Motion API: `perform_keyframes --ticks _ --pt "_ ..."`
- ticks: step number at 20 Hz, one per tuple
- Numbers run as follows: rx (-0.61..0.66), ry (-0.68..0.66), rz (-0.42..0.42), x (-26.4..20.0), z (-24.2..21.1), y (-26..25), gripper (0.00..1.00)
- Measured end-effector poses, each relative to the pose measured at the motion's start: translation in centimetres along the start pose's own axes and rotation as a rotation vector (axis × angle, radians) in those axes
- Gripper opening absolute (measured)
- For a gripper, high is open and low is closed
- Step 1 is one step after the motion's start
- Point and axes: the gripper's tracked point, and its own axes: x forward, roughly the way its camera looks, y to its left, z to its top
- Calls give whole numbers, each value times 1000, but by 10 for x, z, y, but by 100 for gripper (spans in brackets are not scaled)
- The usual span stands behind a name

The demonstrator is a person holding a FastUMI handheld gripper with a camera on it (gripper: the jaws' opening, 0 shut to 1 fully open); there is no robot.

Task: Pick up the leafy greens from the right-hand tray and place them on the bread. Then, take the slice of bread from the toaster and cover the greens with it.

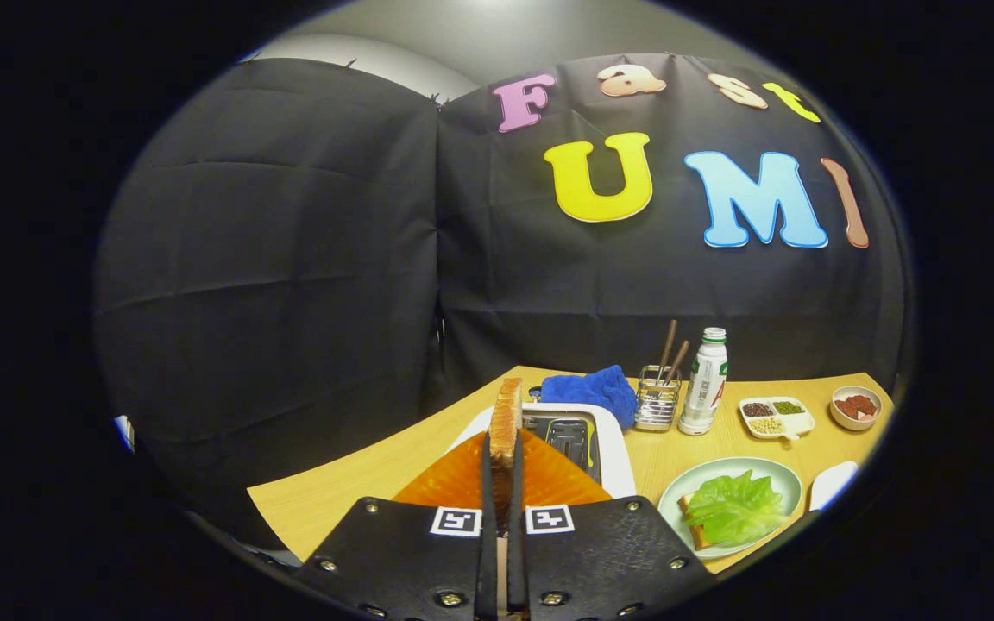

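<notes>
From the camera riding on my gripper, I see my two fingers drawn close together, pressing from both sides on a tall toasted slice of bread that stands on edge between them. The slice rises up past my fingertips, its browned crust facing me. Just behind and below it sits the white two-slot toaster, its metal-lined slot open on the near right of the slice. The slice looks lifted above the toaster rather than seated in it, though I cannot tell exactly how far clear it is.

To the right of my fingers, on the pale wooden tabletop, lies a round pale-green plate. On it rests a second slice of bread, with the crinkled bright-green lettuce leaf spread over it and covering most of it. The edge of a white tray shows just right of the plate.

Beyond the toaster lies a crumpled blue cloth. Beside it stands a wire utensil holder with brown chopsticks, then a white bottle with a green cap. Further right are a white divided dish of beans and a small bowl of reddish pieces.
</notes>
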Motion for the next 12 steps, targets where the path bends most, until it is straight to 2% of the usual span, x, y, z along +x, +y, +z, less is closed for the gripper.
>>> perform_keyframes --ticks 12 --pt "15 -46 59 -32 54 -16 5"
